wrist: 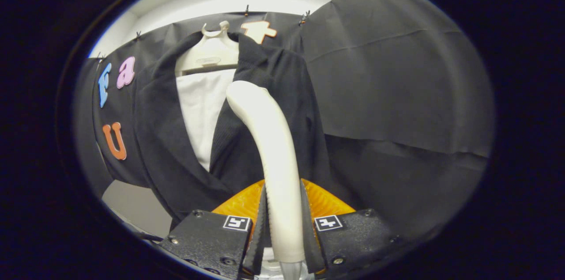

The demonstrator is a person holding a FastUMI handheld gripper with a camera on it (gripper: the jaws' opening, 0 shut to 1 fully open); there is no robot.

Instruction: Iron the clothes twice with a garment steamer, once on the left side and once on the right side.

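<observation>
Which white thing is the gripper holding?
The gripper is shut on the curved steamer handle, between its fingers. The white hanger and white shirt hang further off, inside the dark jacket.

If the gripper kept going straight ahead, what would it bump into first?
Probably the dark jacket on the hanger. The gripper is shut on the steamer, whose head leads and looks close to the jacket's front panel, though depth is hard to judge.

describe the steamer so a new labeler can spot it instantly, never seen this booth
Start at the dark jacket on the pale hanger against the booth wall. In front of its right panel rises the garment steamer, gripped between the gripper fingers. It is the only cream, curved, glossy wand; the white shirt behind is flat cloth.
</observation>
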